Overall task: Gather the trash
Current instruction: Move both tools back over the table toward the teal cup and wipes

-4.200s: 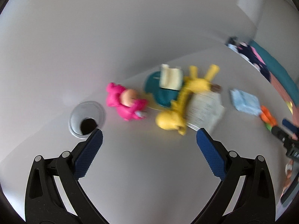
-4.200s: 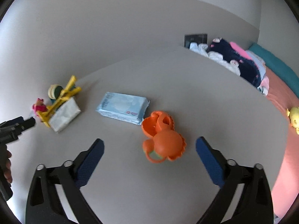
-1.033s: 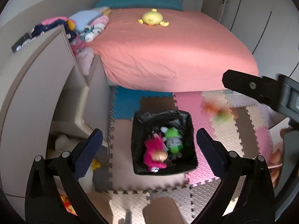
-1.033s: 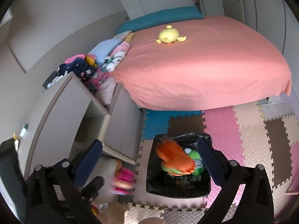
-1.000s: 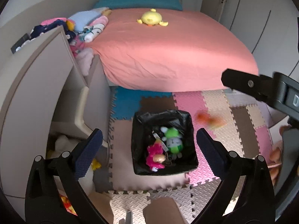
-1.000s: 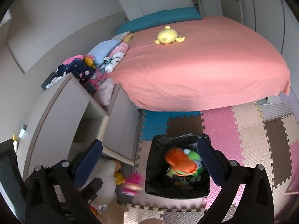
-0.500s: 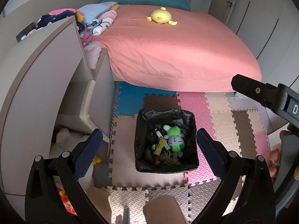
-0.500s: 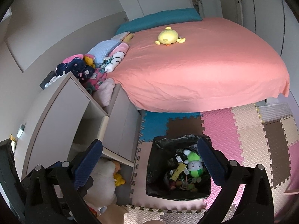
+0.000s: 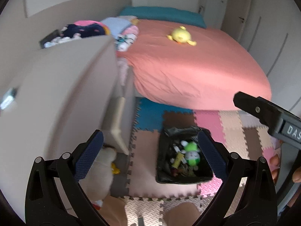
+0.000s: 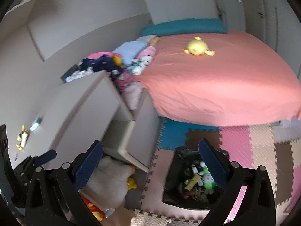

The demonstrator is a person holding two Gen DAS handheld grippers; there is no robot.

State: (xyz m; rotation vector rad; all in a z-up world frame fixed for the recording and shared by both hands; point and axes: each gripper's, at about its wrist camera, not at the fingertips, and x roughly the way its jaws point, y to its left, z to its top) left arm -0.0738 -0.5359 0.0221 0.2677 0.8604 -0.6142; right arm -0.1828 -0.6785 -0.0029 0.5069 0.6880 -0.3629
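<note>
Both grippers empty, jaws spread wide: left gripper (image 9: 150, 150) and right gripper (image 10: 150, 156) hang over the floor mats w/ nothing between the pads. Black-lined trash bin (image 9: 161, 169) sits on the foam mat (image 9: 144, 162) below, near the bed (image 9: 197, 71); inside it a green plush (image 9: 191, 153), a yellow tube-like item (image 9: 177, 159) and small bits too blurred to name.

Remaining trash, by my read, is on the desk (image 10: 75, 109): a yellow toy w/ a white packet (image 10: 22, 136) at its far left edge, and a pale blue pack (image 10: 35, 122) just beside.

Step in hand, I judge: swing back to the desk for the next pick. To do it well:
- turn both cams onto the desktop before reaching
- keep jaws wide on approach, come down over one item only
- close across the narrow side
- lift clear of the desk edge, carry over the bin's middle, then release.
</note>
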